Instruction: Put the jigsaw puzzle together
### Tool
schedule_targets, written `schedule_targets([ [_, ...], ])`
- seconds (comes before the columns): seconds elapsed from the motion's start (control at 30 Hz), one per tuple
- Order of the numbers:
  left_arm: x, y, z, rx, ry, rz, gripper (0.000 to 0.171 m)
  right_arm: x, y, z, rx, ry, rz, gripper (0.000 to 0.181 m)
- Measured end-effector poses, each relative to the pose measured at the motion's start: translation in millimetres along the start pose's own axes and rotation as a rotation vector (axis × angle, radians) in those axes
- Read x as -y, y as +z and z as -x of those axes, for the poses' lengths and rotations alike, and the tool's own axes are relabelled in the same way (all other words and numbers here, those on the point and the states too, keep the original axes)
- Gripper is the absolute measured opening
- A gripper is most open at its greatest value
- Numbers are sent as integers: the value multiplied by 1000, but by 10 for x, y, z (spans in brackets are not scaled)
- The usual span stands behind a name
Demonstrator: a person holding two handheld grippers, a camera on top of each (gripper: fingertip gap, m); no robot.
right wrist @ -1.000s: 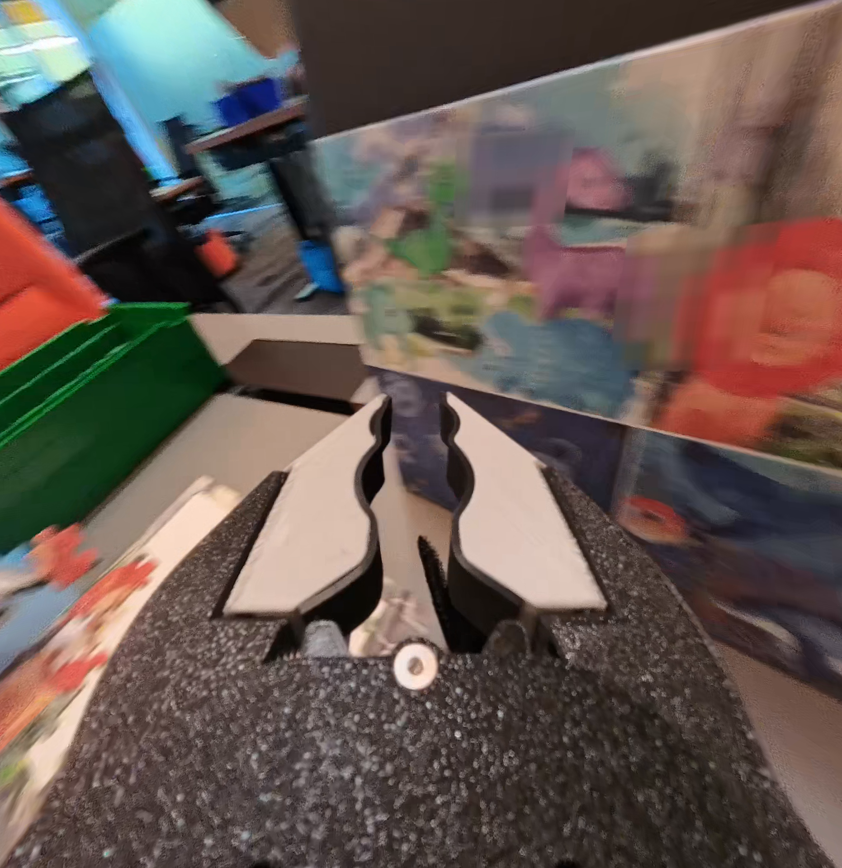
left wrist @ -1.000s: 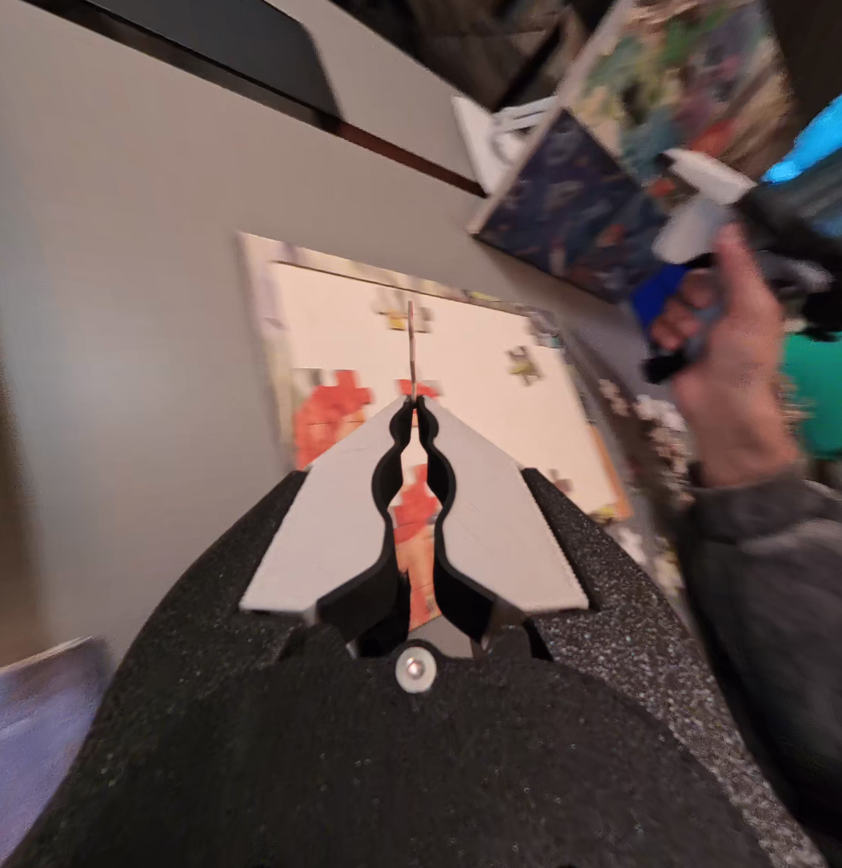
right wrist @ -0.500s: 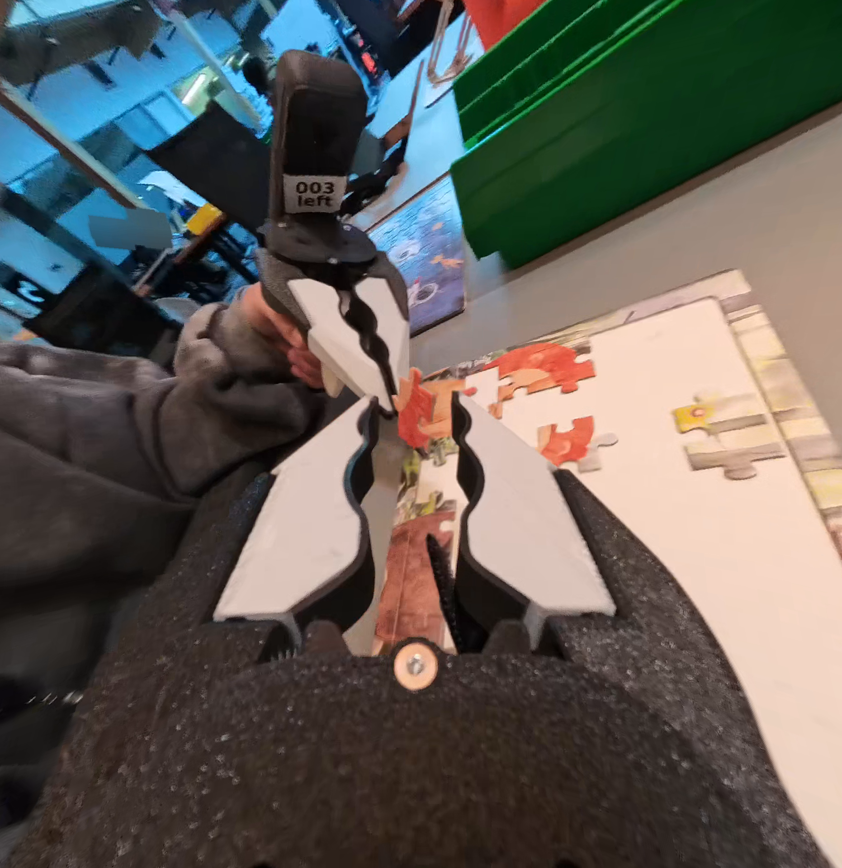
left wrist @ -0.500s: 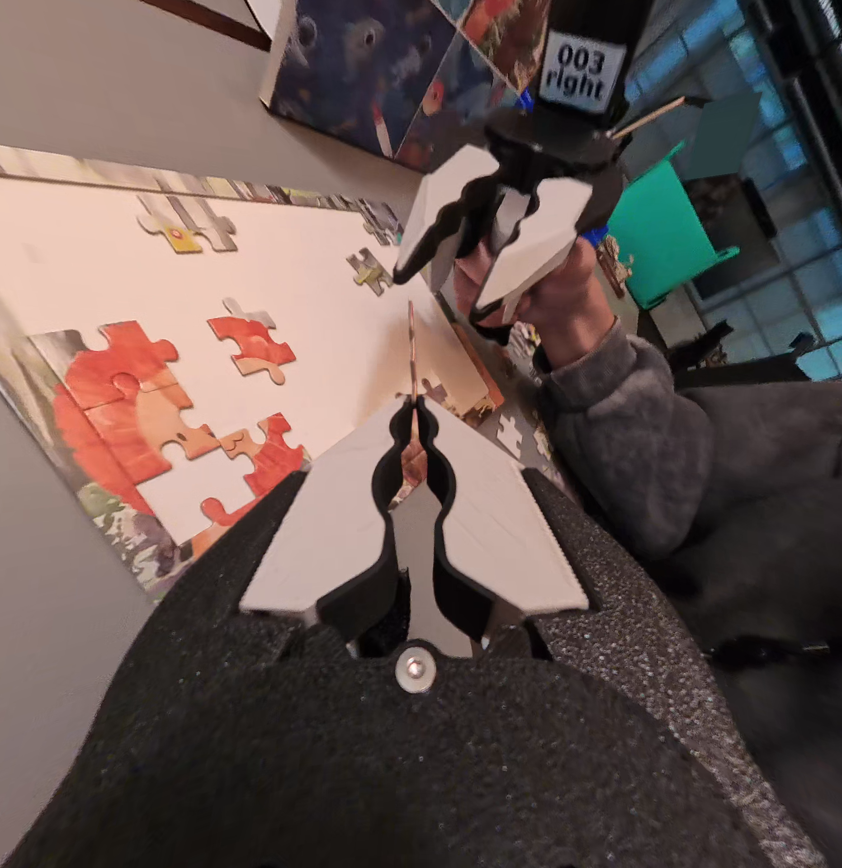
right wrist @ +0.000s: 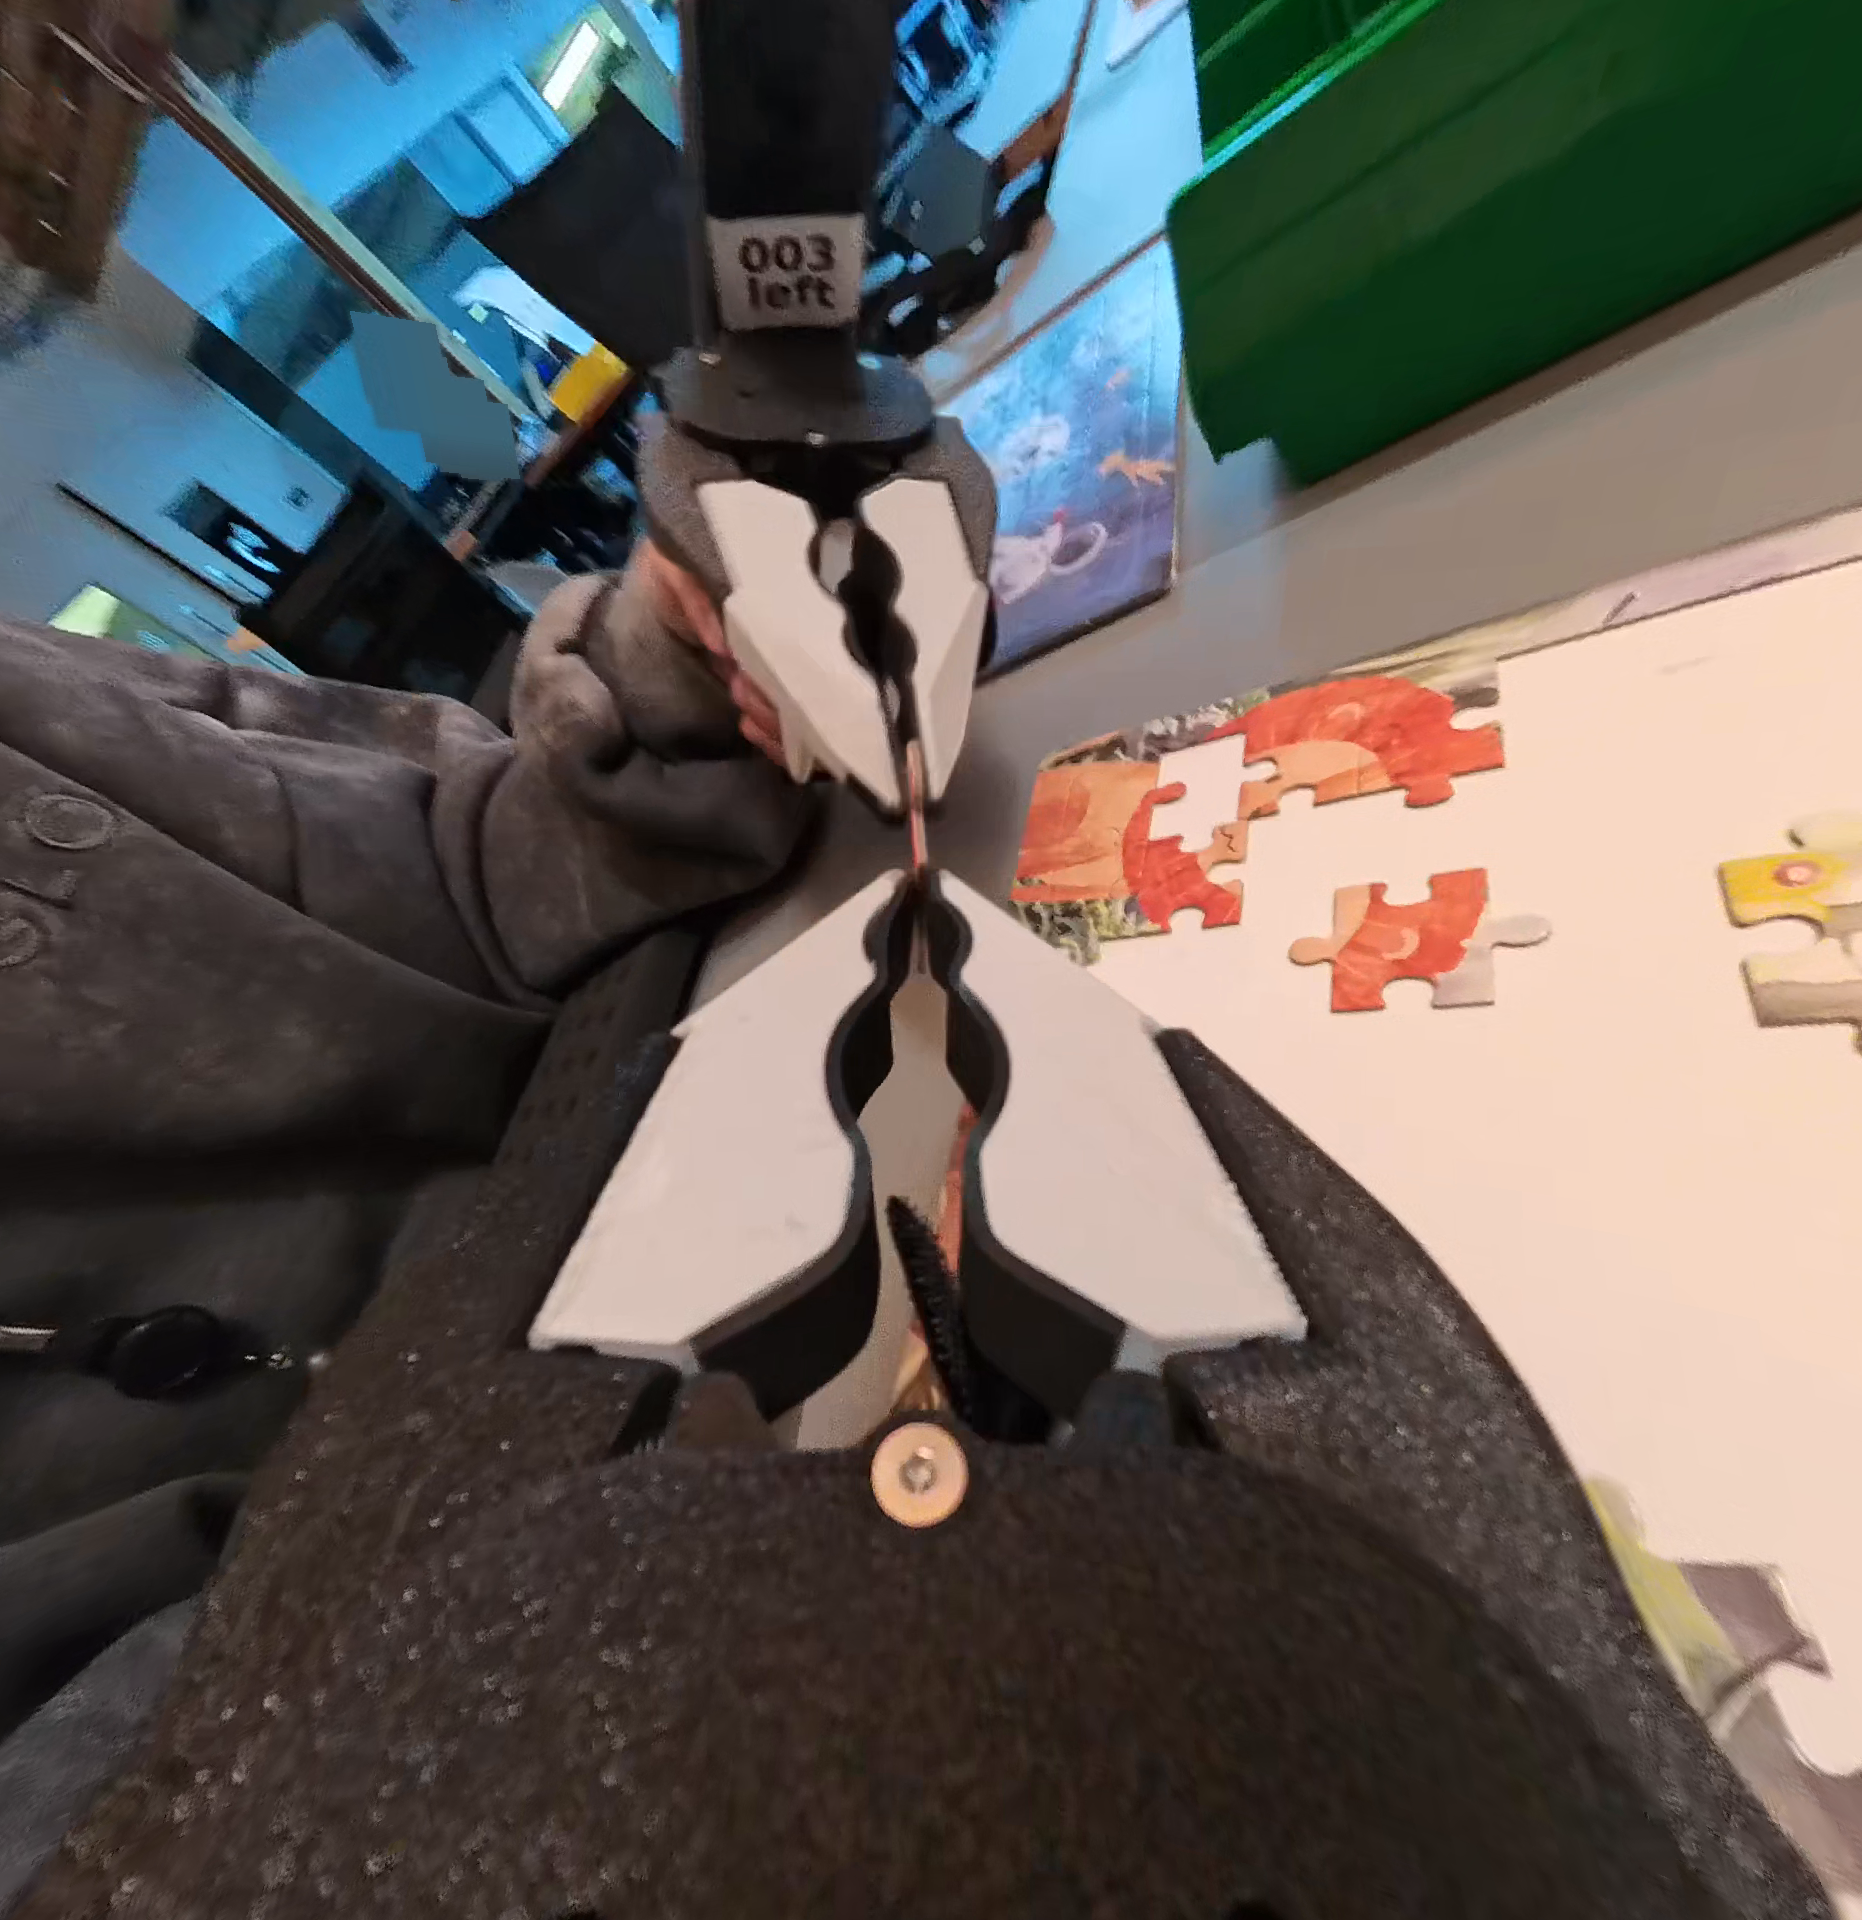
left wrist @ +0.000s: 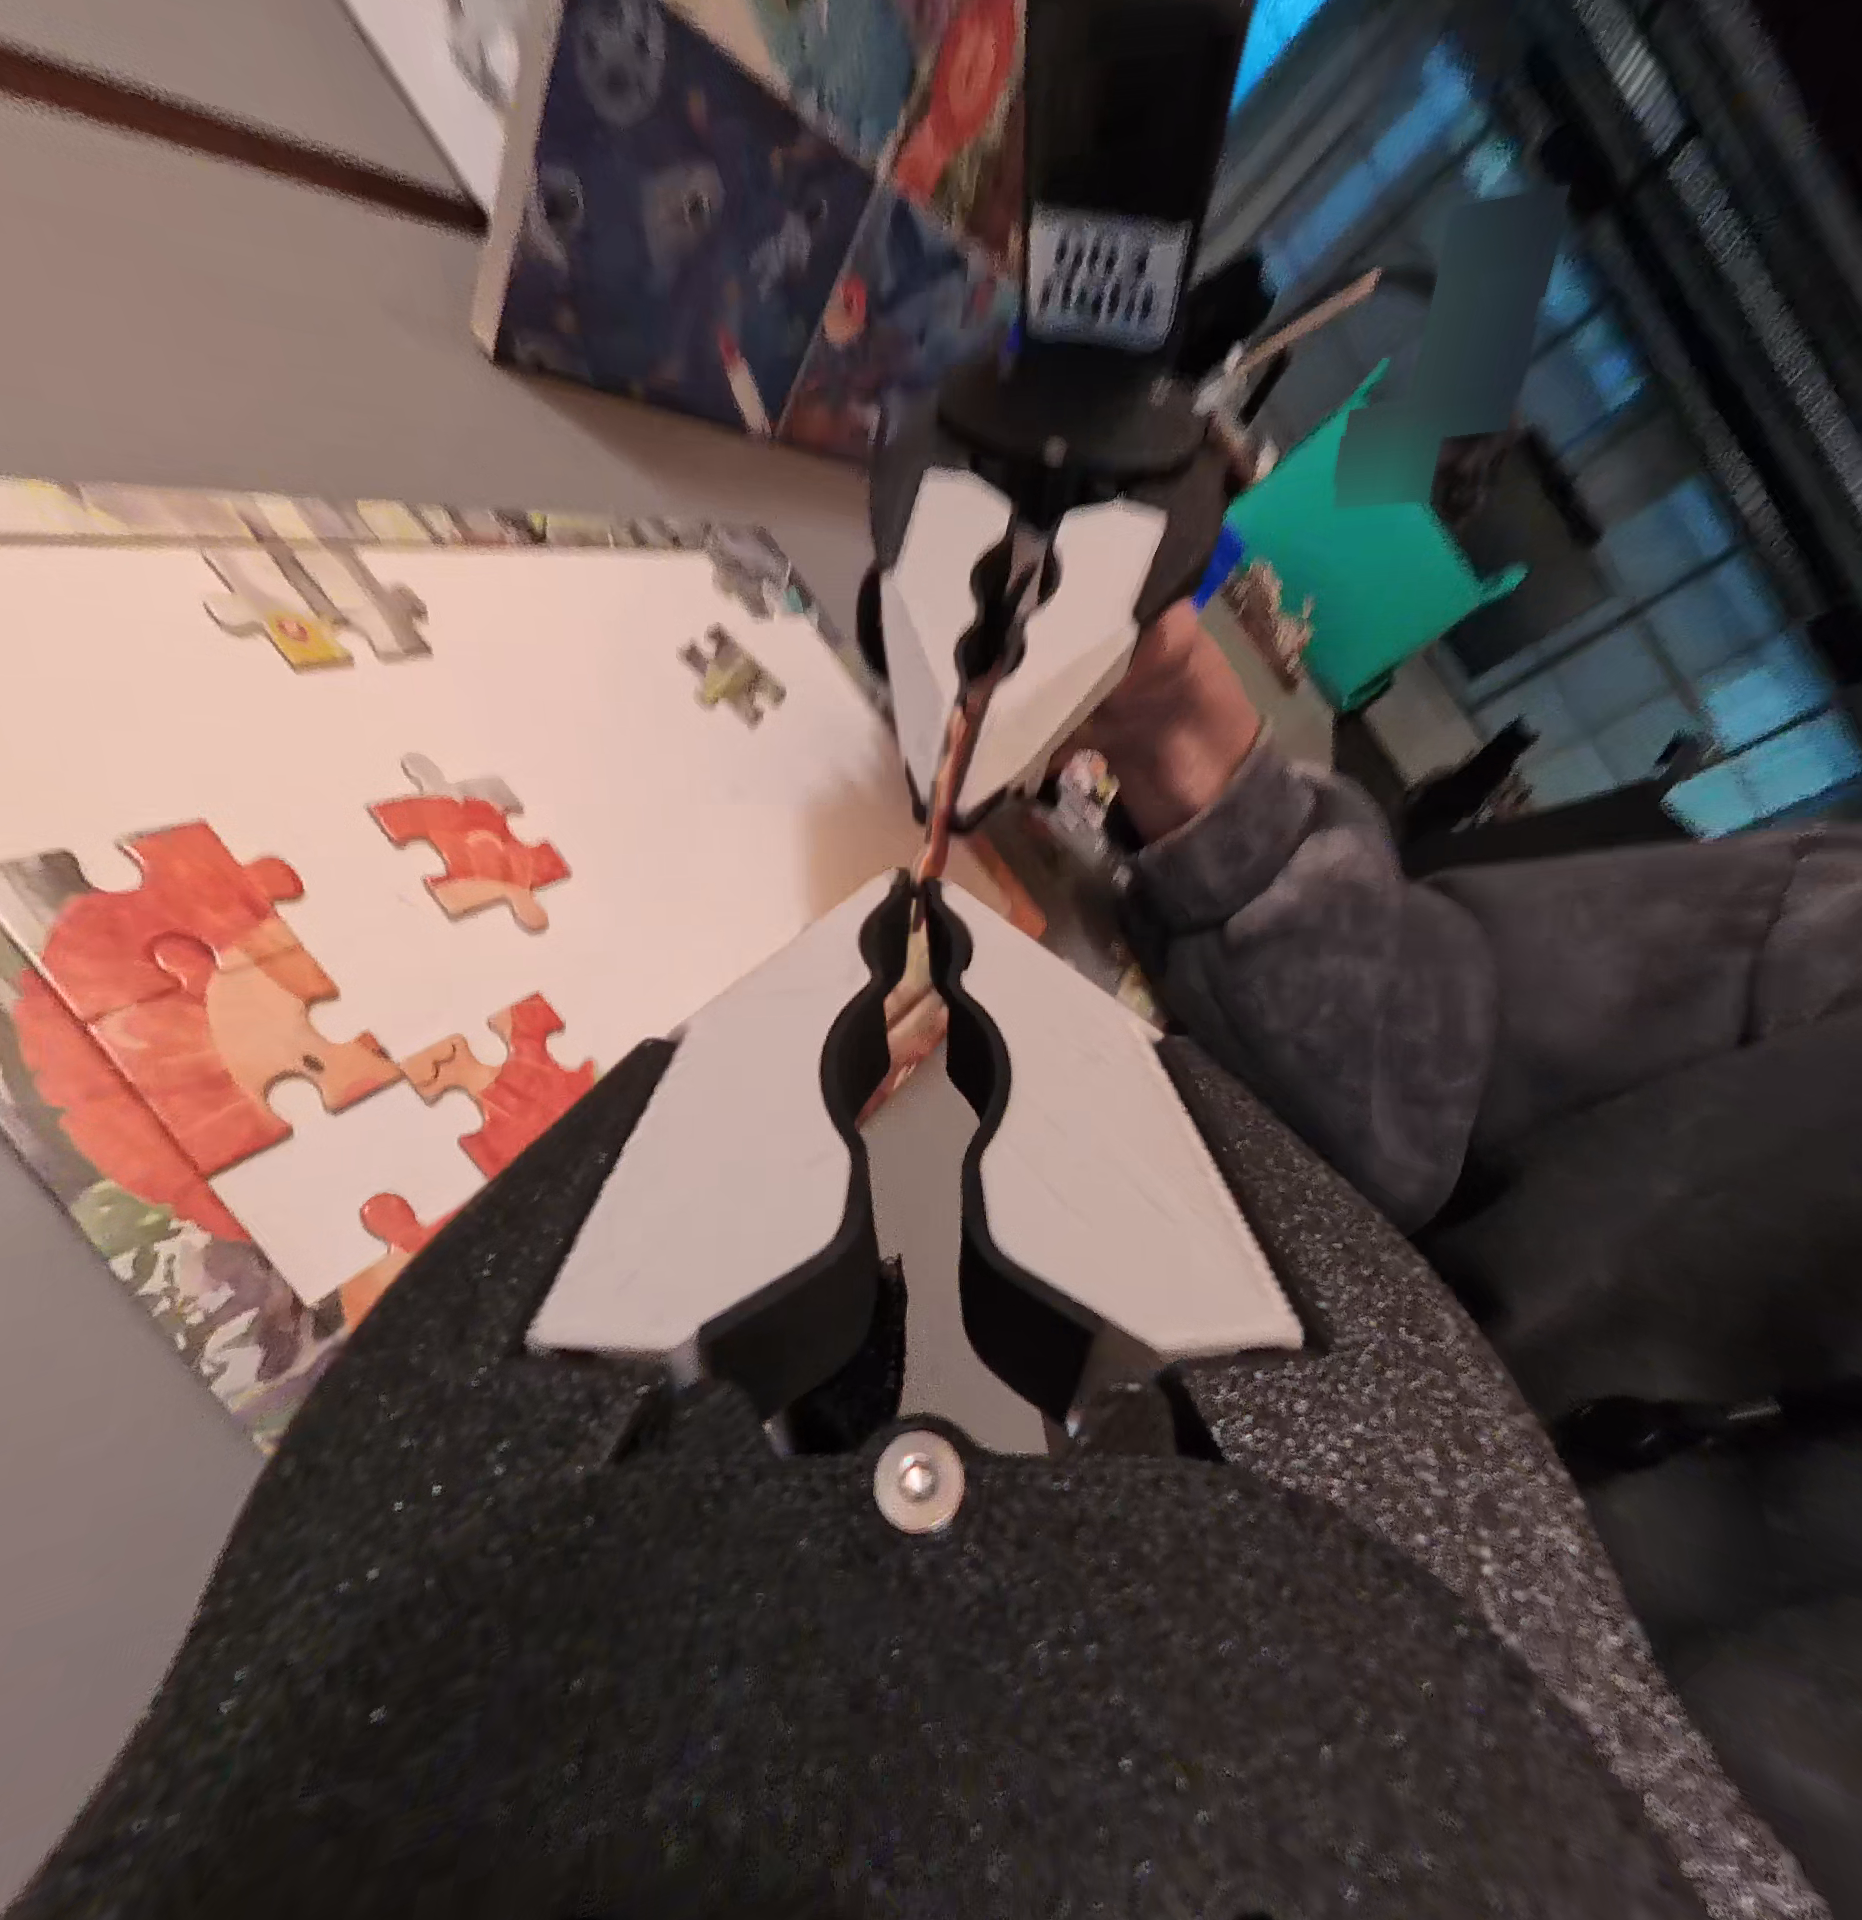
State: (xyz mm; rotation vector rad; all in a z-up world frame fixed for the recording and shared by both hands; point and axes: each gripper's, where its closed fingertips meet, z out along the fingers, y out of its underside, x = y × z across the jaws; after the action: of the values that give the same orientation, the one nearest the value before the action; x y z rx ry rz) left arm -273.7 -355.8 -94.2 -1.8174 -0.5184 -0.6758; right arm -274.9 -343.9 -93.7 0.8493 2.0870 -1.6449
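A red puzzle piece [left wrist: 932, 847] is seen edge-on, held in the air between both grippers; it also shows in the right wrist view [right wrist: 914, 836]. My left gripper [left wrist: 916, 883] is shut on one side of it. My right gripper [right wrist: 914, 881] is shut on the opposite side. The two grippers meet tip to tip above the near edge of the white puzzle tray [left wrist: 594, 727]. A joined red and orange patch [left wrist: 179, 1029] lies in the tray's corner. A loose red piece [left wrist: 470, 842] lies beside the patch.
A yellow-grey piece [left wrist: 314, 613] and a small greenish piece [left wrist: 729, 665] lie farther out on the tray. The puzzle box [left wrist: 678, 229] stands behind the tray. A green bin [right wrist: 1529, 208] sits on the table. A person's grey sleeve [right wrist: 283, 831] is close by. Less than 4 cm separates the two grippers' tips.
My right gripper swung in from the box toward my left gripper and has shut on the piece that the left one keeps holding. Half a second ago the right gripper was open.
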Motion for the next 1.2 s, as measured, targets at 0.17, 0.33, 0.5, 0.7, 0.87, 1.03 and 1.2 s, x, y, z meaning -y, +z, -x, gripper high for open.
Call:
schedule_targets([
  [0.17, 252, -135, -13, -32, -35, -149, 2, 100, 86, 32, 39, 27, -51, 1],
  [0.33, 341, -191, 3, -14, -31, -200, 21, 390, -13, -72, 49, 115, -238, 1],
  [0.5, 374, -134, -18, -23, -21, -218, 4, 430, 71, 25, 106, 116, -249, 1],
  [0.7, 308, -160, -52, -42, -16, -178, 1, 414, 37, 25, 105, 104, -244, 17],
  [0.87, 171, -144, -97, -55, 9, -98, 1, 382, 48, 38, 82, 75, -212, 7],
  [1.03, 237, -200, -35, -43, -34, -136, 1, 399, 91, 33, 72, 72, -214, 1],
  [1.2, 350, -316, 45, -35, -86, -215, 1, 302, 197, -16, 55, 84, -158, 2],
])
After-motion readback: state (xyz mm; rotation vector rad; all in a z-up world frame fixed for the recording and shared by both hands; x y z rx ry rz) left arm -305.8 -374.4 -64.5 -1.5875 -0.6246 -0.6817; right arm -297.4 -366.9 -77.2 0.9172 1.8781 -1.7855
